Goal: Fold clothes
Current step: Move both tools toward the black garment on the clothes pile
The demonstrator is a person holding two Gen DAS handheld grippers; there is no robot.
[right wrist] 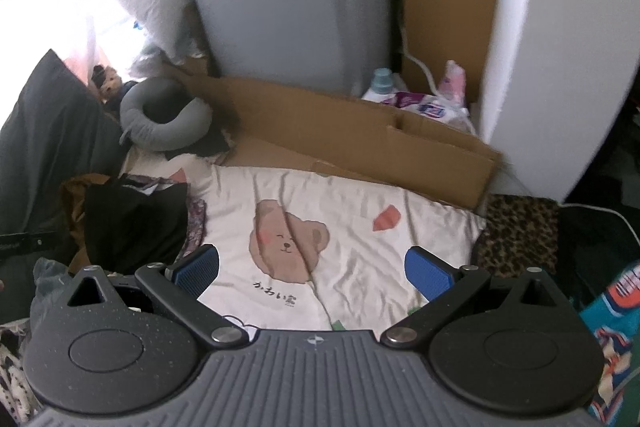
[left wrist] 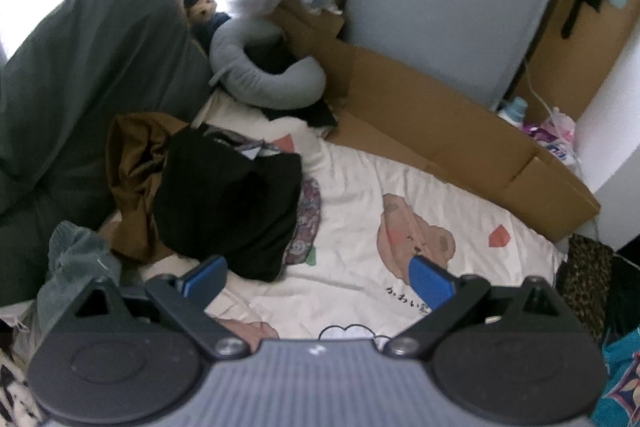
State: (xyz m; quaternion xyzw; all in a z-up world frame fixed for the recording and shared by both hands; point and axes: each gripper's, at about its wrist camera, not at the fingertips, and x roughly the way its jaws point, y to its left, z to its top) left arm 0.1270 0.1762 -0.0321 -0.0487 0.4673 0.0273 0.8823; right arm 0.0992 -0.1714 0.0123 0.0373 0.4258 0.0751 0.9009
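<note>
Black garment, left wrist view: a folded black garment [left wrist: 228,203] lies on the bed sheet [left wrist: 360,187], atop a brown garment [left wrist: 132,167], likely stacked aside.
Left gripper [left wrist: 320,279]: jaws spread, empty, hovering near that pile's edge.
Right wrist view: the right gripper [right wrist: 312,267] hangs over the bear print [right wrist: 288,239], jaws spread, holding nothing.
Clothes: pile at left, apart from both jaws.
</note>
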